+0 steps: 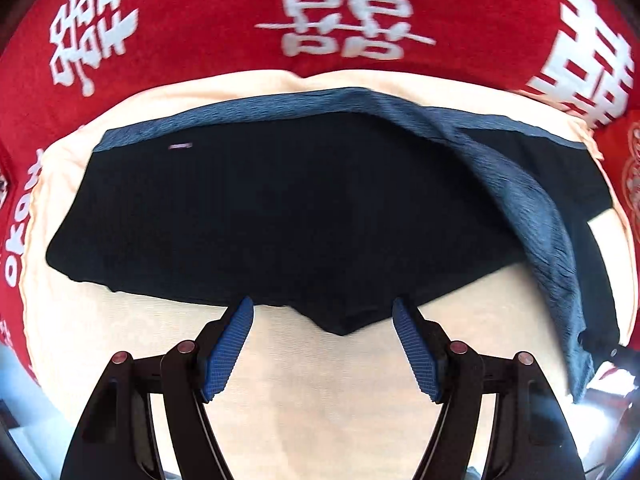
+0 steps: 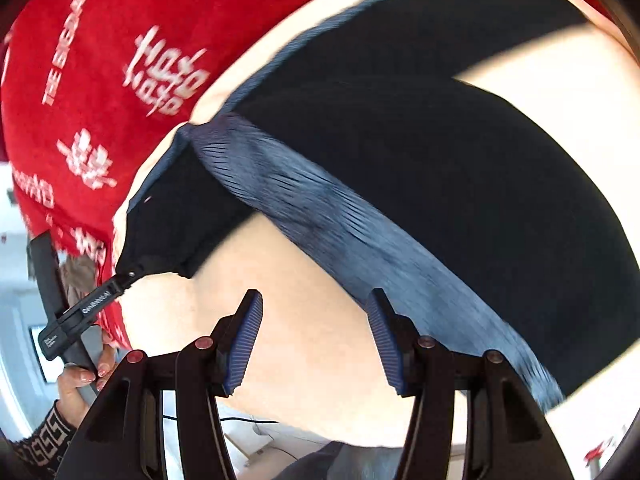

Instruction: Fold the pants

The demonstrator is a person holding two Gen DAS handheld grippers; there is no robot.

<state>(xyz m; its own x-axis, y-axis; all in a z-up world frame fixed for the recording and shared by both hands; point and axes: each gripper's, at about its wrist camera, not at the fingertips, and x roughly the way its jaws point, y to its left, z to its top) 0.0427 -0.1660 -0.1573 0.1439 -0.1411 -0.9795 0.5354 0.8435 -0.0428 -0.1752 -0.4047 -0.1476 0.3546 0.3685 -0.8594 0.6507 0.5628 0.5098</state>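
Dark navy pants with a lighter blue ribbed waistband lie on a cream cloth. One side is folded over, so the waistband runs diagonally down the right. My left gripper is open and empty, just short of the pants' near edge. In the right wrist view my right gripper is open and empty above the cream cloth, beside the diagonal waistband of the pants.
A red blanket with white characters lies under the cream cloth and shows again in the right wrist view. The other gripper's body, held by a hand, touches a pants corner at the left.
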